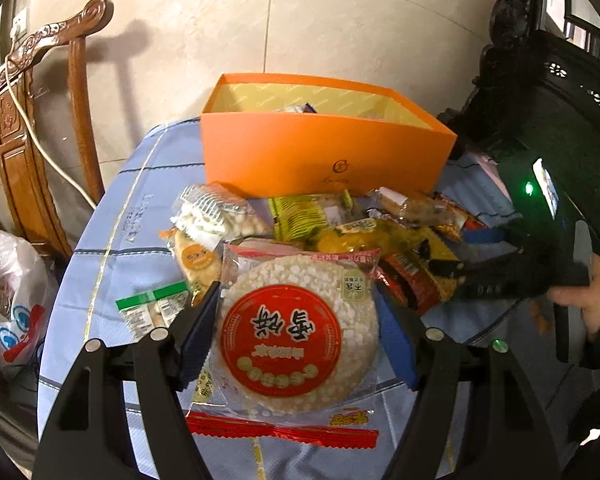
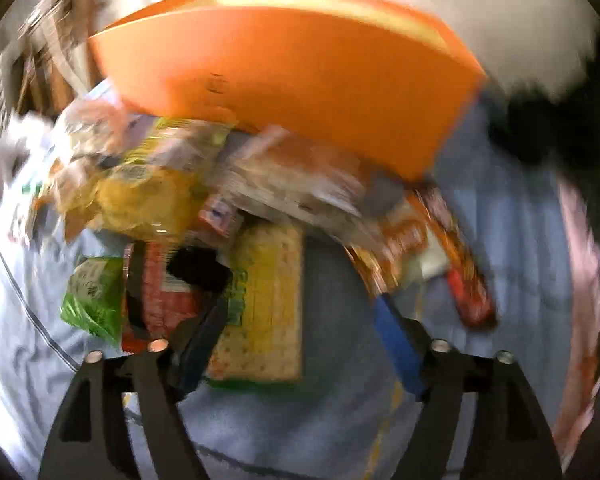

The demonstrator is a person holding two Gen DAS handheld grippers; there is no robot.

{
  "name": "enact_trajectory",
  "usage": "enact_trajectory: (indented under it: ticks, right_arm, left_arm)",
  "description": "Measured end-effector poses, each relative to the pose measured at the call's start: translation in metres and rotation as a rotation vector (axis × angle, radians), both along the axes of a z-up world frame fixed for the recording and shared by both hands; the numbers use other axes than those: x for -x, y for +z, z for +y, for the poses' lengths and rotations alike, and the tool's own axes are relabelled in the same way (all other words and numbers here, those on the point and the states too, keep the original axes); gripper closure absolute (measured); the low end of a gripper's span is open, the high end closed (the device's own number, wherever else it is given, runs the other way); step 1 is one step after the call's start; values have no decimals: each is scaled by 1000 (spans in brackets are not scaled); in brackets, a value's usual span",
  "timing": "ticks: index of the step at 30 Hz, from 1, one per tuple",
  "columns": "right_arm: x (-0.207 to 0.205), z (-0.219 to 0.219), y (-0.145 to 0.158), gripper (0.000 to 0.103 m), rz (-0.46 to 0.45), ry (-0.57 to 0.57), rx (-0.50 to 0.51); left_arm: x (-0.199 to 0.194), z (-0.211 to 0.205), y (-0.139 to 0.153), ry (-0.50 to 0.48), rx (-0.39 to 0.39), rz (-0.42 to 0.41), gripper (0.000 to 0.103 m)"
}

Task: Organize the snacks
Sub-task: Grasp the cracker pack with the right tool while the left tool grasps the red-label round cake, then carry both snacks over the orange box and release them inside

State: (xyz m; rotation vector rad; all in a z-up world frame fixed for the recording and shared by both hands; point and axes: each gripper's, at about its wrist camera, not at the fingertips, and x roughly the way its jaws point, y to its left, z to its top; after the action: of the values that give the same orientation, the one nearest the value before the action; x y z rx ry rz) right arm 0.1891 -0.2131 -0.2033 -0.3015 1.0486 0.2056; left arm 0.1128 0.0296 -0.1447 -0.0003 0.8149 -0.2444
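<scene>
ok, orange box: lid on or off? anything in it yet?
Off. The orange box shows its open top and yellow inner walls in the left wrist view. A few wrapper edges peek above the near wall, so not empty; how full, cannot tell.

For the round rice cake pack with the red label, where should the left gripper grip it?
Across the rice cake pack's middle, from the near side, as the left gripper straddles it now: it lies flat and its disc just fits between the open fingers.
</scene>
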Motion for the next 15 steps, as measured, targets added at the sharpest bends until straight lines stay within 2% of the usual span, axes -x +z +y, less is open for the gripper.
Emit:
enact_trajectory:
  ticks: [1, 2, 3, 5, 6, 9, 12, 15]
  right_arm:
    - [0, 5, -2, 20, -3, 4, 17]
    - [-2, 11, -13, 44, 66, 6, 47]
    - [0, 15, -14, 57, 64, 28, 30]
    - [11, 27, -14, 57, 32, 84, 107]
    - [16, 28, -11, 57, 21, 92, 99]
    - [24, 16, 10, 57, 1, 37, 14]
    - [36, 1, 46, 57, -27, 11, -85]
    - [30, 0, 91, 57, -96, 15, -123]
  left_arm:
    - [0, 1, 0, 3, 0, 0, 32]
    - [0, 1, -1, 5, 0, 1, 32]
    - [-1, 1, -1, 7, -2, 2, 32]
    - [-1, 1, 0, 12, 2, 0, 32]
    - [-1, 1, 2, 12, 4, -1, 32]
    - [-3, 1, 9, 13, 9, -14, 32]
    - [-8, -1, 23, 3, 24, -38, 32]
    - [-27, -12, 48, -27, 26, -85, 32]
